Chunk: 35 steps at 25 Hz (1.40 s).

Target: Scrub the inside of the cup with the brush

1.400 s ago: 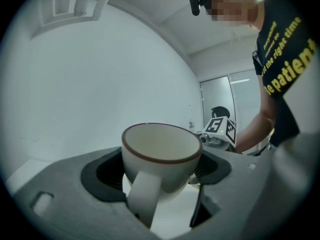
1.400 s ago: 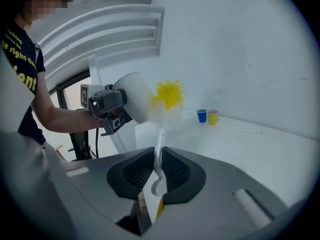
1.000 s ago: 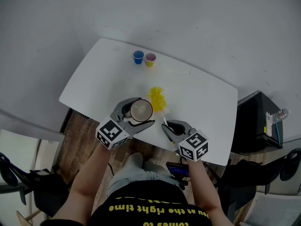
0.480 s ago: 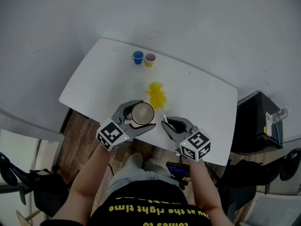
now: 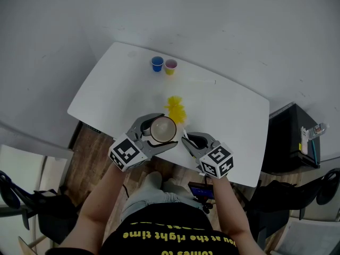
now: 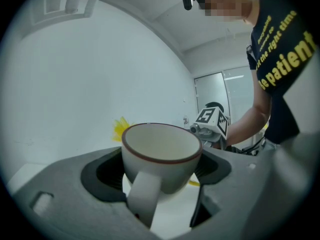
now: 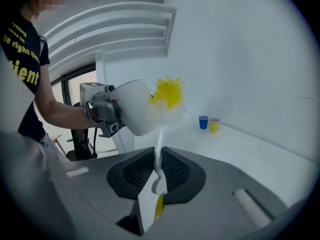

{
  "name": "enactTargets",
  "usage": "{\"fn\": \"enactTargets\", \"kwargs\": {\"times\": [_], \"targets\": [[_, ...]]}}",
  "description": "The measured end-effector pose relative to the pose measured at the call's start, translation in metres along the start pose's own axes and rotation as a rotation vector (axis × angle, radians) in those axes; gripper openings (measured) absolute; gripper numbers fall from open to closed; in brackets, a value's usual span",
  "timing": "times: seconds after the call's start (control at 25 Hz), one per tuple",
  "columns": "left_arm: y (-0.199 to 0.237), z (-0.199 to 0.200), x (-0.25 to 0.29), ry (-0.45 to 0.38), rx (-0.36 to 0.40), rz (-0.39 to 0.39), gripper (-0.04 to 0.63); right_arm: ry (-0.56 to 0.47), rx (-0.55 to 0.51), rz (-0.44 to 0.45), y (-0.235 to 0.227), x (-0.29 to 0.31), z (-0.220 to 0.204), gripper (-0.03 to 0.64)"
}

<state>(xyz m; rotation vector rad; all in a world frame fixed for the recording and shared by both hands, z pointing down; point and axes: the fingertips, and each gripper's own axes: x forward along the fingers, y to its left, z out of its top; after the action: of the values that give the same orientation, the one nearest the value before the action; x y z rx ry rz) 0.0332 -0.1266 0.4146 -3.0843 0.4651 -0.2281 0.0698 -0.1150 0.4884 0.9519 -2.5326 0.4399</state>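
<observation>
On your left, the left hand-held gripper (image 5: 160, 130) is clamped on the cup (image 6: 161, 154), jaws pressing both sides of its body, mouth up and handle pointing back into the gripper, over the near edge of the surface (image 5: 228, 110). Just past the rim, the brush (image 7: 168, 95) has its yellow bristles outside the cup. On your right, the right hand-held gripper (image 7: 159, 173) is nearly closed, pinching the brush's thin white handle.

white table (image 5: 106, 84) | blue cup (image 5: 157, 64) just beside yellow cup (image 5: 170, 67) (pinkish rim, perhaps) | near far edge
</observation>
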Motion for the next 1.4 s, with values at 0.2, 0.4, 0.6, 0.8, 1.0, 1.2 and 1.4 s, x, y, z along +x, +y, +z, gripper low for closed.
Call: {"fn": "enactTargets", "kwargs": {"times": [0.2,0.4,0.6,0.8,1.0,1.2,1.4], "targets": [[0.005,0.003,-0.004,-0.014,-0.021,0.007,0.411,0.040,-0.016,-0.012,-0.002,0.001,-0.012,0.054],[0.010,0.002,-0.006,-0.008,-0.024,0.016,0.411,0.028,-0.046,-0.020,0.000,-0.007,-0.003,0.054],[0.018,0.000,-0.008,-0.011,-0.046,0.041,0.411,-0.047,-0.039,0.001,0.010,-0.019,0.022,0.054],[0.022,0.005,-0.008,-0.032,-0.063,0.040,0.411,-0.158,0.002,0.025,0.018,-0.030,0.051,0.054],[0.027,0.013,-0.010,-0.080,-0.093,0.040,0.411,-0.174,0.036,0.045,0.022,-0.027,0.050,0.054],[0.031,0.018,-0.013,-0.104,-0.114,0.051,0.411,-0.135,0.075,0.038,0.018,-0.016,0.028,0.054],[0.035,0.020,-0.015,-0.110,-0.115,0.069,0.411,-0.059,0.086,0.019,0.011,-0.007,0.000,0.054]]}}
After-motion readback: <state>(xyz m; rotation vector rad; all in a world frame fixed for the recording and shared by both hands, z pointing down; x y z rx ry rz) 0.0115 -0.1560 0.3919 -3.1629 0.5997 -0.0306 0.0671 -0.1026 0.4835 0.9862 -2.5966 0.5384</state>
